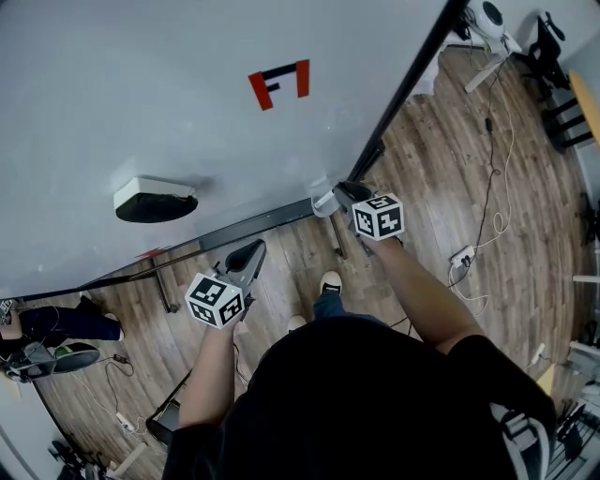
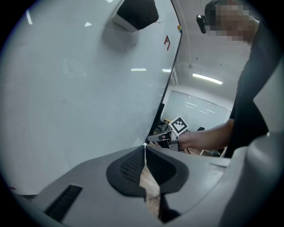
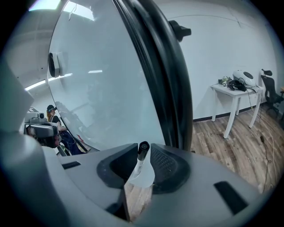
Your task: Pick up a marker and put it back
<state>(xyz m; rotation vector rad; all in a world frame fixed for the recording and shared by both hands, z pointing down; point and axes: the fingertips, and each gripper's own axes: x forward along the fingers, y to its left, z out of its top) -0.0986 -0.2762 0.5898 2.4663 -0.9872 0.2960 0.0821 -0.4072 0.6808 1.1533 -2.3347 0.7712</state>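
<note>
2 grippers — right gripper (image 3: 143, 146) clamps 1 marker (image 3: 141, 165), left gripper (image 2: 144, 149) has jaws closed on nothing.

The marker (image 3: 142, 160) shows only its black cap and a stretch of white barrel — the rest is hidden between the pads of the right gripper (image 3: 143, 154). The top edge cuts off the eraser (image 2: 135, 13) — things on the white table (image 3: 222, 88) are too small to tell.
</note>
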